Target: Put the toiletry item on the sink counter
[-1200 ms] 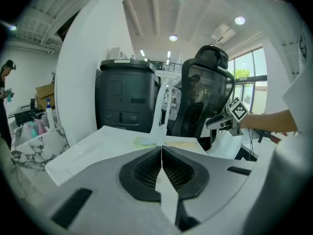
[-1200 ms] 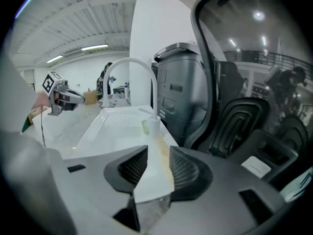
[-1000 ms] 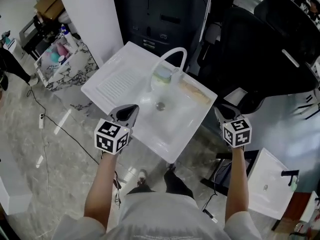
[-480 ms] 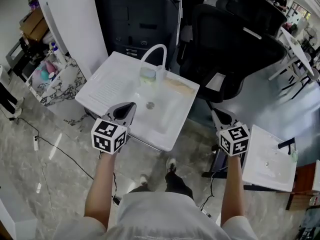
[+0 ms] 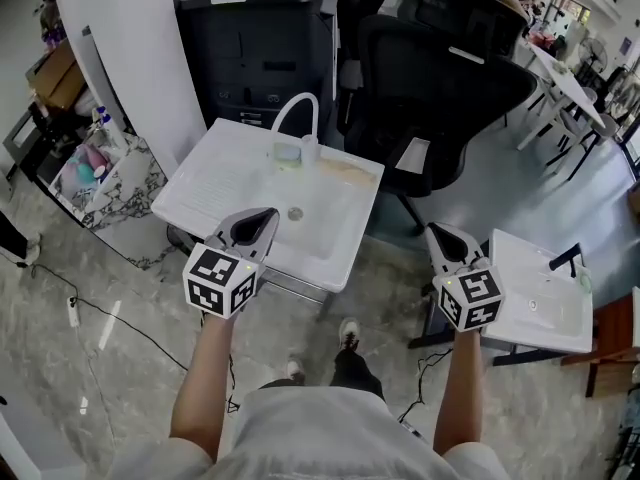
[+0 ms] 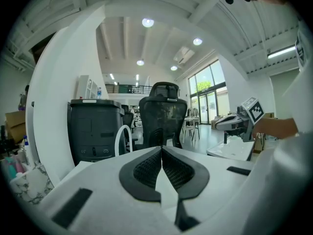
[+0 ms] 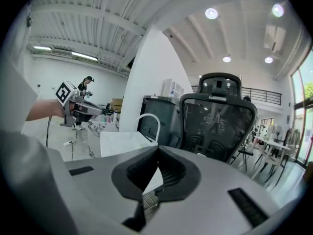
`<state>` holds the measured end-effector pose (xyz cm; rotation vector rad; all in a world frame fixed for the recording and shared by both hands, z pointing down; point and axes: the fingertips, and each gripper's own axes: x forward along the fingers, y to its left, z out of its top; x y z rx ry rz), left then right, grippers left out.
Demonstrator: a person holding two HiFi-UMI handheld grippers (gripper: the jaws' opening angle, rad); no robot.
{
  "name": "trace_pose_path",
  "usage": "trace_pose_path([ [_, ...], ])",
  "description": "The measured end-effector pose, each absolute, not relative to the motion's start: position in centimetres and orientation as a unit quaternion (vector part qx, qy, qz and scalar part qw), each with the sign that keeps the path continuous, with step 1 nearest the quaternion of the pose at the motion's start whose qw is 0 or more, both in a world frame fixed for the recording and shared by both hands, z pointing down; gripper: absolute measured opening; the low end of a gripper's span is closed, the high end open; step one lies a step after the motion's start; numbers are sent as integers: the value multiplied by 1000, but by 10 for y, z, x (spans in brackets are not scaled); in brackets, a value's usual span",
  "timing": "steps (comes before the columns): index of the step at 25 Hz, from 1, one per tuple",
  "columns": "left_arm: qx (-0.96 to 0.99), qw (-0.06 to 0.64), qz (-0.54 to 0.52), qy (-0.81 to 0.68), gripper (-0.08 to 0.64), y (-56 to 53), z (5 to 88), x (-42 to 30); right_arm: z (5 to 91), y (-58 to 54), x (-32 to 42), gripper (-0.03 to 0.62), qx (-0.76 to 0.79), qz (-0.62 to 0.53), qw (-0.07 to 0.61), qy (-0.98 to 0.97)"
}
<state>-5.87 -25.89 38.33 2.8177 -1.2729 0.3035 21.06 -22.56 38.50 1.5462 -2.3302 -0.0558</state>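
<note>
A white sink unit (image 5: 215, 193) with a white arched faucet (image 5: 297, 113) stands ahead of me. A pale green toiletry item (image 5: 288, 152) sits at the faucet's foot. My left gripper (image 5: 252, 228) hovers over the sink's near edge, its jaws shut with nothing between them (image 6: 161, 148). My right gripper (image 5: 443, 240) hangs over the floor to the right of the sink, also shut and empty (image 7: 157, 148). The sink (image 7: 122, 140) and faucet (image 7: 150, 122) show beyond the right gripper's jaws.
A second white sink (image 5: 545, 303) with a black faucet (image 5: 572, 258) lies at the right. A black office chair (image 5: 440, 78) and a dark cabinet (image 5: 255, 38) stand behind the sink. A marble cart (image 5: 105, 183) holding bottles is at the left, beside a white pillar (image 5: 130, 58).
The view has drawn back from the sink, which now sits higher and smaller. The second sink at the right has come closer to my right gripper. Both grippers keep their places in view.
</note>
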Motion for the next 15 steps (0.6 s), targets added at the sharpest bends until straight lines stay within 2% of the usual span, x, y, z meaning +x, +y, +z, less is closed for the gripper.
trace_pose_path([
  [15, 918, -30, 77, -388, 11, -217, 349, -66, 347, -176, 174, -3, 566, -59, 140, -811],
])
